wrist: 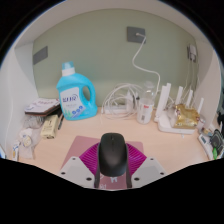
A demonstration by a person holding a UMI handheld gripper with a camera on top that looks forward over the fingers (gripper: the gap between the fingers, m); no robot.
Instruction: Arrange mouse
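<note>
A black computer mouse (111, 154) sits between my gripper's (111, 166) two fingers, which show as grey tips with magenta pads (88, 157) on either side. The pads press against both flanks of the mouse, so the gripper is shut on it. The mouse points away from me, over the pale desk surface (80, 135). Whether it rests on the desk or is lifted off it I cannot tell.
Beyond the fingers stand a blue detergent bottle (71, 93), a clear bottle (148, 104), coiled white cables (120, 100) and a white router with antennas (183, 113). Small clutter lies by the bottle (42, 115). A wall socket (135, 35) is on the back wall.
</note>
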